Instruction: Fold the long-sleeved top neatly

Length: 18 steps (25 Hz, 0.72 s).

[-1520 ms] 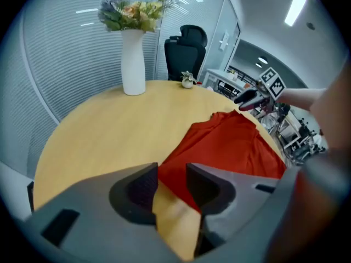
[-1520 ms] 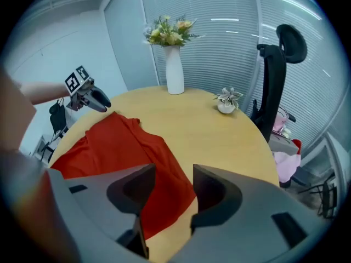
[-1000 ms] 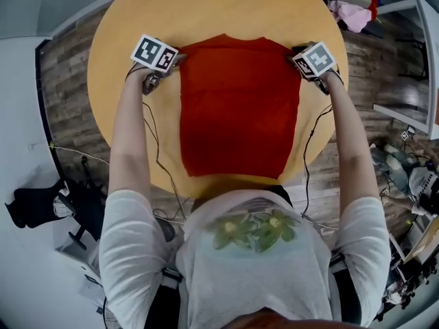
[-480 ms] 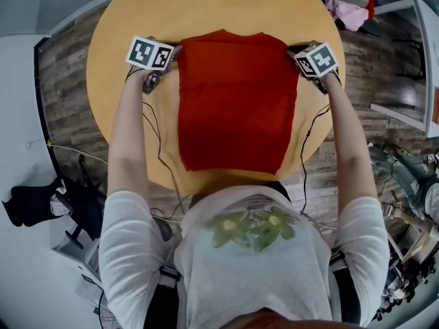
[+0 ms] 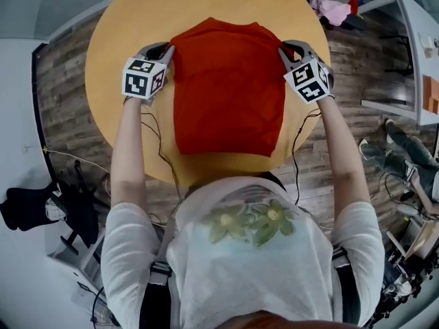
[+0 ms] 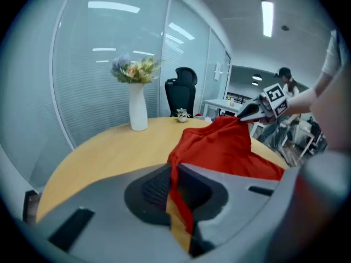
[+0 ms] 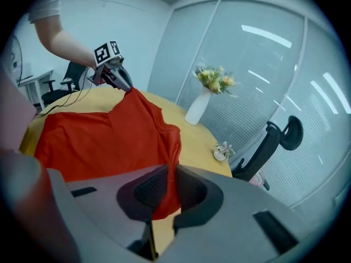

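Note:
A red long-sleeved top (image 5: 228, 91) lies folded into a long panel on the round wooden table (image 5: 130, 19). My left gripper (image 5: 167, 49) is shut on its far left corner, and red cloth (image 6: 225, 147) runs up between the pads (image 6: 174, 171). My right gripper (image 5: 284, 49) is shut on the far right corner, where the fabric (image 7: 104, 141) is pinched between its pads (image 7: 171, 171). Both pairs of jaws have just been closing onto the cloth. The far edge hangs raised off the table between the two grippers; the near part still lies on the wood.
A white vase of flowers (image 6: 137, 111) and a small potted plant (image 7: 222, 151) stand near the table's far edge. A black office chair (image 7: 269, 147) is behind the table. Loose clothes (image 5: 333, 5) lie at the upper right. Cables trail from both grippers.
Both grippers closed on the top's far corners, then rose and came slightly toward the person. The far edge of the top now hangs lifted off the table.

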Tool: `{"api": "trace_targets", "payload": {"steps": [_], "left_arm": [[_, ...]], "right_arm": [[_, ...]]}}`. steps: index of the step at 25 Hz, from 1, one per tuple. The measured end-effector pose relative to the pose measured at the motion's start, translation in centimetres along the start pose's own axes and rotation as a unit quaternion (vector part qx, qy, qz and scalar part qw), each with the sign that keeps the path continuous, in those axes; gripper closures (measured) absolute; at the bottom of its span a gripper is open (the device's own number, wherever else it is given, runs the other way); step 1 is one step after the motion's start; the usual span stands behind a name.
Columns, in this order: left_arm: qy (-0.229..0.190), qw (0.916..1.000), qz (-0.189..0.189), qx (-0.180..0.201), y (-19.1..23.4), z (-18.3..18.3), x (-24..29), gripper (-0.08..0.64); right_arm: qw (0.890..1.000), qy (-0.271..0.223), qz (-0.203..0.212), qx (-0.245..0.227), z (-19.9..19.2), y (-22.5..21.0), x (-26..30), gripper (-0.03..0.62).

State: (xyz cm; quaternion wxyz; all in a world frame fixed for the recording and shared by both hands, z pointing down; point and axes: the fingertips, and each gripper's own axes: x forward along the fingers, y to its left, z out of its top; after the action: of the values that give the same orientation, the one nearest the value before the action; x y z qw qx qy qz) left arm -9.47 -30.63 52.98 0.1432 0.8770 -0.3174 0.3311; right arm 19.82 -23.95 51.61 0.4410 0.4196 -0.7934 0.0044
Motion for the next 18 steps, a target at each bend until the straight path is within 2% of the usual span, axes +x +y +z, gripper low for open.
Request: {"api": "trace_targets", "payload": {"steps": [2,4,9,12,15,18], "left_arm": [[-0.014,0.9989,0.016,0.041,-2.2,-1.5,-2.4,0.531],[-0.016,0.9978,0.018,0.062,-4.5,-3.7,-4.8,0.531],[-0.006,0.9991,0.02,0.038,-8.8,-8.8,-9.2,0.531],[0.028,0.999,0.009,0.035,-11.1,-12.4,-10.7,0.53],[0.092,0.9938,0.004,0.062,-13.1,-16.7,-10.7,0.529],[0.128,0.9909,0.007,0.042,-14.0,-19.3,-10.5,0.517]], "right_arm": [[1.0,-0.019,-0.005,-0.015,0.0,2.5,-2.8,0.538],[1.0,-0.027,-0.005,-0.014,-0.8,5.4,-5.3,0.538],[0.998,-0.022,0.001,0.051,-4.2,11.6,-9.3,0.538],[0.996,-0.015,0.02,0.082,-5.6,15.6,-10.6,0.538],[0.995,0.0,0.048,0.084,-6.8,19.6,-10.7,0.538],[0.991,0.038,0.072,0.108,-9.1,22.4,-10.1,0.537]]}}
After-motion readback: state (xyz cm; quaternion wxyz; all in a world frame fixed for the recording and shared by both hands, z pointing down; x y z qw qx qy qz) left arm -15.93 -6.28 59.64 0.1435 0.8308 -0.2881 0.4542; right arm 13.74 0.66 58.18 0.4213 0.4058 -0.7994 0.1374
